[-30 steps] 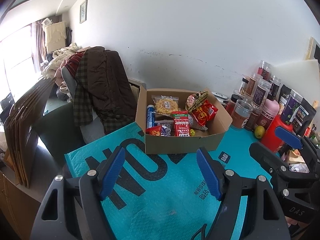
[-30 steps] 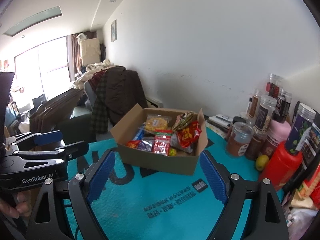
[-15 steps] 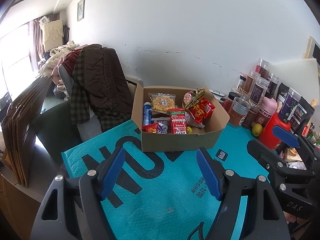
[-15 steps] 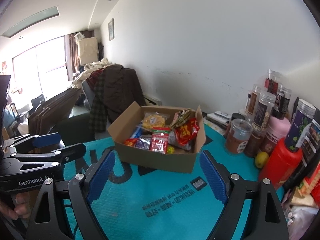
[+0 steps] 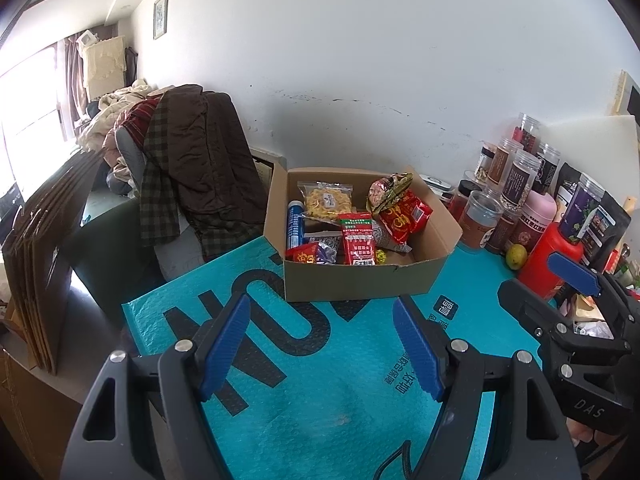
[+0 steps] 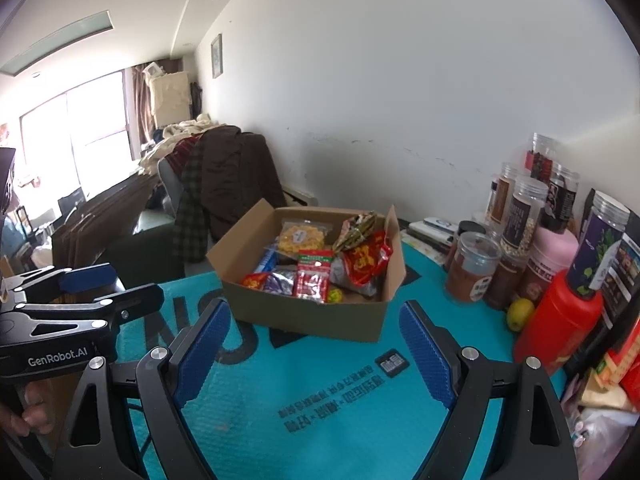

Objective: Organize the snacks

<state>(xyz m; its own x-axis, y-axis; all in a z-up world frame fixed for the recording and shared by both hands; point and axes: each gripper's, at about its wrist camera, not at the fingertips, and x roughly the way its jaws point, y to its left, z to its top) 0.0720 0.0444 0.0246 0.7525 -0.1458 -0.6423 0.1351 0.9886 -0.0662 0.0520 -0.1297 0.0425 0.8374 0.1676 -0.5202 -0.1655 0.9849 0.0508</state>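
I've got the left gripper [image 5: 320,344] and right gripper [image 6: 314,348] both spread wide and empty, hovering over the teal mat [image 5: 320,400] just short of the cardboard box [image 5: 360,284], where the snack packets [image 5: 356,236] already sit jumbled inside.

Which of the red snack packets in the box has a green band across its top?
The flat red packet standing at the box's front middle. The crumpled red bag behind it and the small red packet left of it have none.
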